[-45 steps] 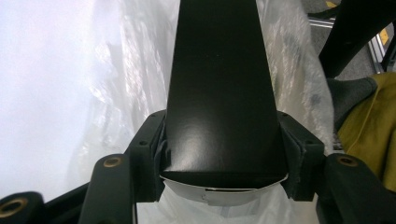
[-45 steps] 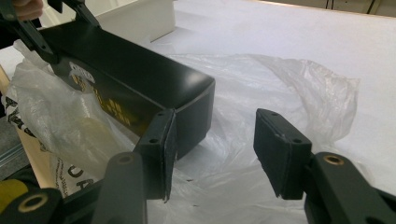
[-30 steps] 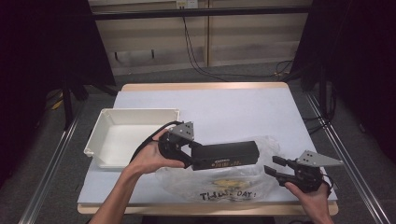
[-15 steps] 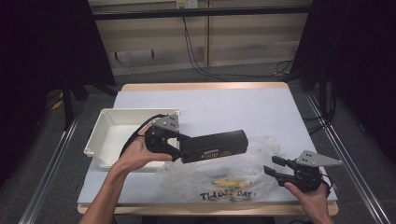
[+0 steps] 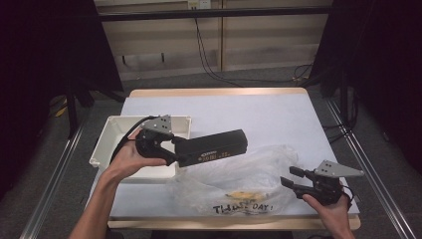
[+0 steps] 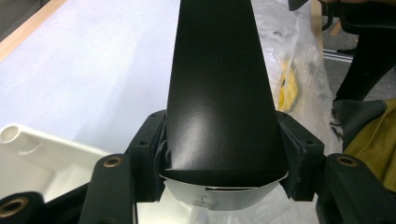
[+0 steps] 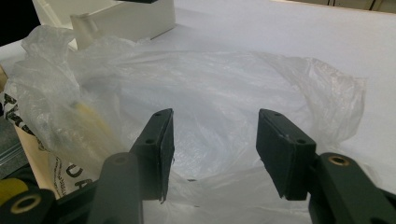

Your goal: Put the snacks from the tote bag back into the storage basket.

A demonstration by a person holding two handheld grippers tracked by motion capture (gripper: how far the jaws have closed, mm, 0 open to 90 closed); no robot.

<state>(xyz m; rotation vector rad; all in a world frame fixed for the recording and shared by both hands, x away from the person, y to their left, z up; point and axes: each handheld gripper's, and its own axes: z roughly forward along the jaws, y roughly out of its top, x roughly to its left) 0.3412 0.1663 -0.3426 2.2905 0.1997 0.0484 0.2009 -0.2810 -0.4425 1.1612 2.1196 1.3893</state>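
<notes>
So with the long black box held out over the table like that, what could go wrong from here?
The left tongs clamp the black box at one end alone, so its long free end could sag or twist out of the grip.

The box hangs just above the clear plastic bag, and could snag the loose film and drag it.

The right tongs stand open at the bag without pinching it, so nothing would hold the bag back.

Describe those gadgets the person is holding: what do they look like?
Both are black handheld tools. The left gripper and right gripper each carry a grey three-cornered plate on top and two blocky black fingers with brass-coloured pins at the joints. A black cable trails from the left one. The forearms are sleeveless.
</notes>
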